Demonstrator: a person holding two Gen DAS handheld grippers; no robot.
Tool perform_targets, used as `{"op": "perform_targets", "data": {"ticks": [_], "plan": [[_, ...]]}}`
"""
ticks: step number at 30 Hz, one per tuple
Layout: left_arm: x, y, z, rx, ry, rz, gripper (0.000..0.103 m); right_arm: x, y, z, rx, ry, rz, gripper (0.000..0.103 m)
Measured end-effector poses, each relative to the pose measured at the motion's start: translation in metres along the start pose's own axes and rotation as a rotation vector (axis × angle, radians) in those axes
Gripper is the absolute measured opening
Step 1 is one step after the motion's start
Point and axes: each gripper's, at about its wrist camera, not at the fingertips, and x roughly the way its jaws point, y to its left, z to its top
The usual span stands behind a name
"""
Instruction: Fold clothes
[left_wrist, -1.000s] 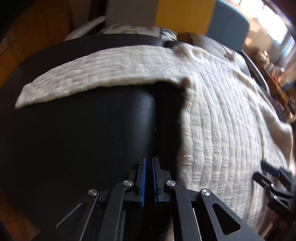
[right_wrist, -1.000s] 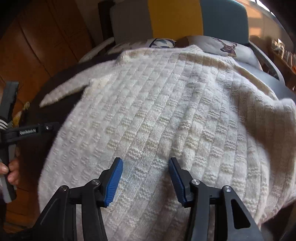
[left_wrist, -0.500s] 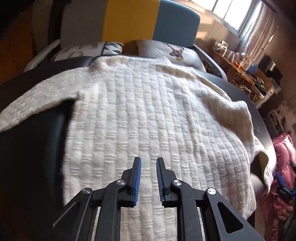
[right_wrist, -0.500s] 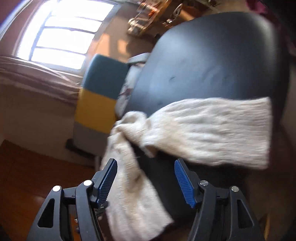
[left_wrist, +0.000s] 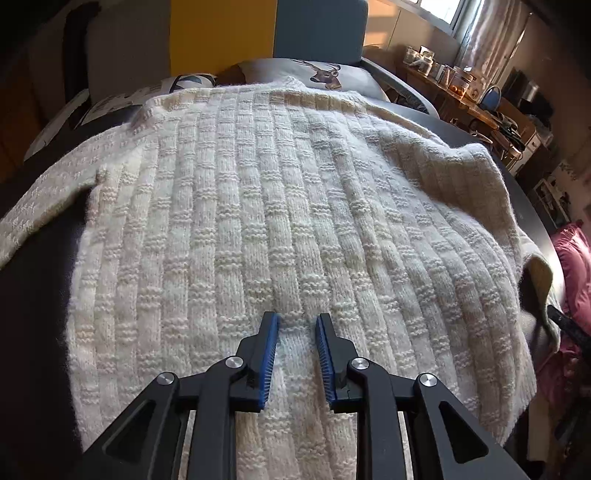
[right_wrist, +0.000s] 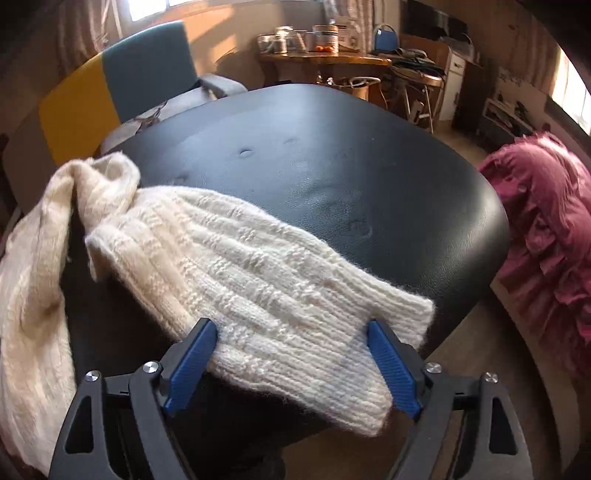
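Sweater (left_wrist: 280, 206) shows no readable label; right gripper (right_wrist: 291, 332) straddles its cuff.

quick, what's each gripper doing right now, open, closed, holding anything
Left gripper: open over the sweater body, holding nothing.
Right gripper: open wide, fingers either side of the sleeve cuff, not gripping.

Warm window light — dark, fisheye-bent edges.
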Motion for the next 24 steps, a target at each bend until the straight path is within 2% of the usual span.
{"op": "perform_targets", "data": {"ticks": [2, 4, 5, 6, 9, 13, 17, 20, 22, 23, 24], "plan": [[0.001, -0.001, 0.000, -0.005, -0.002, -0.001, 0.027, 0.000, 0.003, 0.002, -0.017, 0.008, -0.005, 0.081], [0.001, -0.003, -0.001, 0.000, -0.005, -0.004, 0.030, -0.005, 0.001, 0.005, -0.023, -0.006, -0.009, 0.056], [0.001, -0.004, -0.001, 0.004, -0.006, -0.006, 0.034, -0.007, -0.001, 0.007, -0.025, -0.013, -0.011, 0.029], [0.001, -0.006, -0.002, 0.011, -0.008, -0.006, 0.037, -0.009, -0.002, 0.008, -0.028, -0.020, -0.013, 0.013], [0.002, -0.013, -0.003, 0.047, -0.013, 0.000, 0.047, -0.016, -0.010, 0.022, -0.035, -0.025, 0.010, 0.013], [0.004, -0.019, -0.004, 0.063, -0.012, 0.012, 0.052, -0.039, -0.023, 0.053, -0.039, -0.078, 0.042, 0.013], [0.005, -0.018, -0.003, 0.055, -0.006, 0.006, 0.056, -0.074, -0.056, 0.087, 0.079, -0.125, 0.173, 0.013], [0.007, -0.018, -0.002, 0.060, -0.001, 0.011, 0.057, -0.087, -0.073, 0.102, 0.103, -0.098, 0.225, 0.013], [0.007, -0.019, -0.002, 0.061, 0.000, 0.016, 0.057, -0.076, -0.081, 0.110, 0.077, -0.036, 0.157, 0.013], [0.008, -0.020, -0.002, 0.062, 0.001, 0.018, 0.058, -0.066, -0.085, 0.113, 0.064, -0.005, 0.113, 0.019], [0.008, -0.020, -0.002, 0.063, 0.002, 0.021, 0.059, -0.057, -0.090, 0.117, 0.052, 0.027, 0.069, 0.019]]}}
